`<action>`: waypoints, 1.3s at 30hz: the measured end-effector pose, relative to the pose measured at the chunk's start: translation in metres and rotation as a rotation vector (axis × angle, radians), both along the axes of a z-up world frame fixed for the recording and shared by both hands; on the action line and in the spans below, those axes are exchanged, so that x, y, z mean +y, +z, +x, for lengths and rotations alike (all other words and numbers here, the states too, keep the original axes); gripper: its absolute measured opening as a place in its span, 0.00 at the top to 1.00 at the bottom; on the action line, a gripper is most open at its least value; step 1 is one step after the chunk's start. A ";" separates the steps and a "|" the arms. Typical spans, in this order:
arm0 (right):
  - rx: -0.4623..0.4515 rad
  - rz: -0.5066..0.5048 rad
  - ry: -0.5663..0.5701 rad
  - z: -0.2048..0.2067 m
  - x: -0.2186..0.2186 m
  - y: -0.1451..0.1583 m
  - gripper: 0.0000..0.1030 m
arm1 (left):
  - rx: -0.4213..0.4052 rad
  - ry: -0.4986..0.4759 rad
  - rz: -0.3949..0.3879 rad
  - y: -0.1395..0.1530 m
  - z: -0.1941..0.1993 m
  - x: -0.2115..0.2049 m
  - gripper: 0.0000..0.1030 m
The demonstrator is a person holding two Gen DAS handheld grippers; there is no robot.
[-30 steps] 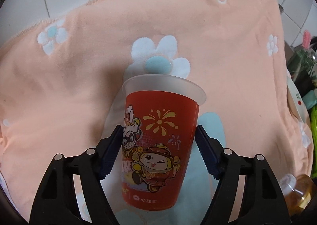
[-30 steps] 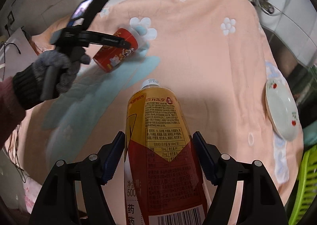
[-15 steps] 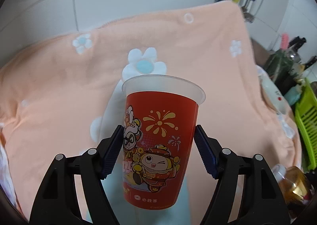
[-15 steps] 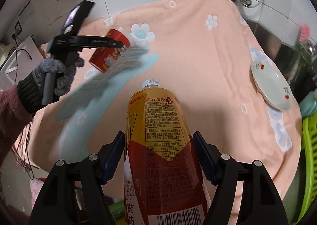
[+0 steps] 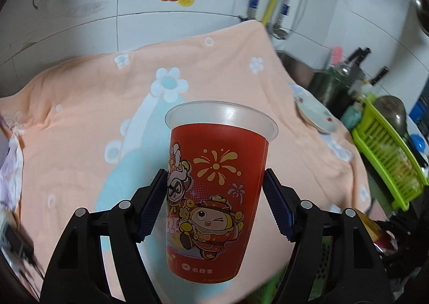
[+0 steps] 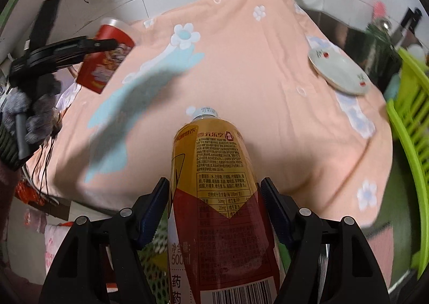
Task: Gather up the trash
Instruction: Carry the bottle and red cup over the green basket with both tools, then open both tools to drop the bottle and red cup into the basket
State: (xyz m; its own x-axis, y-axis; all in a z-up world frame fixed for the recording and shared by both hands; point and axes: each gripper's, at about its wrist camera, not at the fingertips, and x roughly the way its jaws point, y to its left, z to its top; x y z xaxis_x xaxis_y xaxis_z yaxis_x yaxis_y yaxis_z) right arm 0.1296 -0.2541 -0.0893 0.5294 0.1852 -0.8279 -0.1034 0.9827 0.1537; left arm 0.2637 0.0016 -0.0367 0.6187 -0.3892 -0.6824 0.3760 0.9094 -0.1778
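Observation:
My left gripper [image 5: 214,198] is shut on a red plastic cup [image 5: 217,191] with cartoon figures and a clear rim, held in the air above the peach flowered cloth [image 5: 88,105]. My right gripper [image 6: 213,201] is shut on a yellow and red 500 ml drink bottle [image 6: 217,183] with a white cap, held above the cloth's near edge. The cup [image 6: 106,59] and the left gripper [image 6: 107,44] in a gloved hand also show at the left of the right wrist view. A green mesh basket [image 6: 152,269] shows below the bottle.
A white plate [image 6: 339,69] with red dots lies on the cloth [image 6: 254,76] at the right. A green dish rack [image 5: 386,154] and a sink with kitchen items stand further right. Tiled wall with fruit stickers and pipes is behind. Cables hang at the left edge.
Both grippers have risen and pulled back from the cloth with the cup and bottle still held. More of the wall, the cloth's near edge and the floor now show.

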 end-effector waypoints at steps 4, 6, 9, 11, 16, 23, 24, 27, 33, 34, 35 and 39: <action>0.019 0.023 -0.012 -0.029 -0.005 -0.011 0.35 | -0.002 -0.029 -0.003 -0.001 -0.044 -0.009 0.32; 0.029 0.027 -0.016 -0.039 -0.006 -0.017 0.35 | -0.001 -0.050 -0.008 -0.003 -0.068 -0.015 0.32; 0.032 0.016 -0.030 -0.050 -0.008 -0.025 0.34 | 0.005 -0.076 -0.012 -0.008 -0.095 -0.025 0.32; 0.026 0.028 -0.046 -0.057 -0.011 -0.027 0.34 | 0.005 -0.087 -0.011 -0.012 -0.108 -0.030 0.32; 0.006 0.043 -0.062 -0.071 -0.020 -0.023 0.33 | 0.037 -0.125 -0.019 -0.026 -0.134 -0.050 0.32; -0.036 0.036 -0.076 -0.090 -0.033 -0.007 0.32 | 0.076 -0.173 -0.011 -0.049 -0.155 -0.078 0.31; -0.042 0.037 -0.081 -0.093 -0.035 -0.005 0.32 | 0.085 -0.182 -0.005 -0.053 -0.158 -0.082 0.30; -0.053 0.049 -0.093 -0.101 -0.042 -0.001 0.31 | 0.110 -0.207 0.019 -0.066 -0.165 -0.094 0.29; -0.060 0.054 -0.107 -0.112 -0.045 0.001 0.30 | 0.145 -0.220 0.047 -0.082 -0.176 -0.100 0.20; -0.060 0.053 -0.107 -0.113 -0.045 0.001 0.29 | 0.146 -0.216 0.046 -0.082 -0.178 -0.098 0.19; -0.062 0.050 -0.107 -0.114 -0.044 0.001 0.29 | 0.144 -0.212 0.047 -0.082 -0.179 -0.096 0.17; -0.068 0.045 -0.100 -0.118 -0.038 0.002 0.25 | 0.116 -0.184 0.059 -0.075 -0.185 -0.086 0.11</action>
